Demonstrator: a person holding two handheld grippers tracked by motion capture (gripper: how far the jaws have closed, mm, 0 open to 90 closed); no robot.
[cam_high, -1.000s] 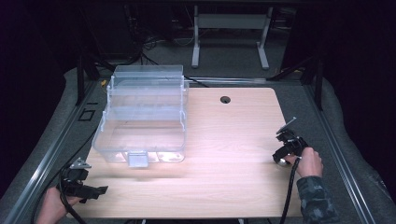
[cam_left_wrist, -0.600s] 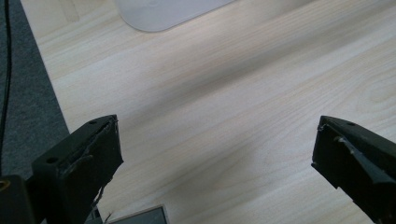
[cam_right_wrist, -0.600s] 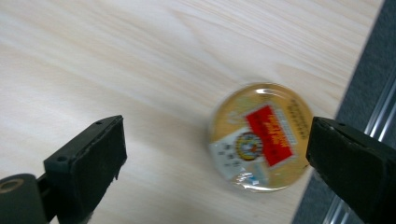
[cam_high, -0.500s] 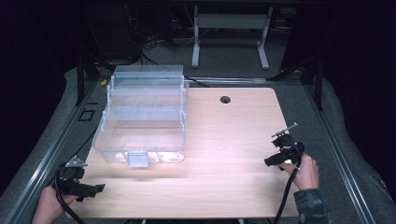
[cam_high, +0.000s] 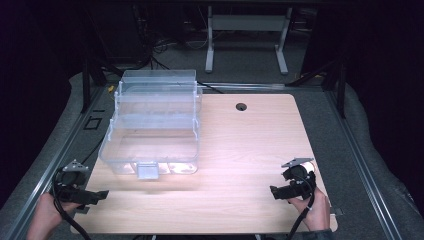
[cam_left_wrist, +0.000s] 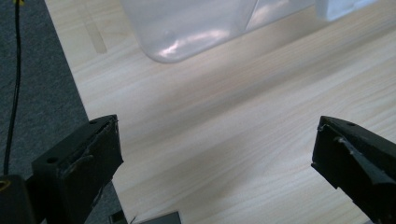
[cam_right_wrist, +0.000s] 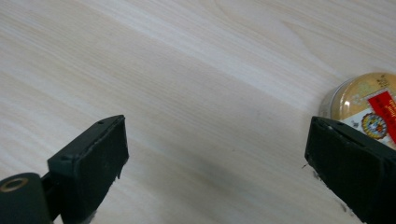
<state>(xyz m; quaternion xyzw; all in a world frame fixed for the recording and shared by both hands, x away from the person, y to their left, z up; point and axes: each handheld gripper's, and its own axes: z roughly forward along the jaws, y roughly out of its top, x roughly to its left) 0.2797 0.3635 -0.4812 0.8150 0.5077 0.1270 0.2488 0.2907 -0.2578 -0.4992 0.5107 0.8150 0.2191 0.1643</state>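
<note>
So the right gripper (cam_high: 278, 192) is down near the front right corner of the wooden table (cam_high: 240, 150), jaws spread wide with nothing between them. They've just been opening up, and it's bare wood in the gap. Its own camera picks up something the high view doesn't give you: a small round gold tin (cam_right_wrist: 362, 105) with a red label, lying flat on the wood just past the right-hand jaw, partly hidden behind it. Can't really read the label, too blurry.

The left gripper (cam_high: 97, 196) sits at the front left corner, also wide open and holding nothing. From its view you get the rounded bottom corner of the clear plastic box (cam_left_wrist: 196, 28) up ahead, apart from the jaws. The high view shows that box (cam_high: 152, 125) whole, stacked tiers with a front latch, on the left half of the table
</note>
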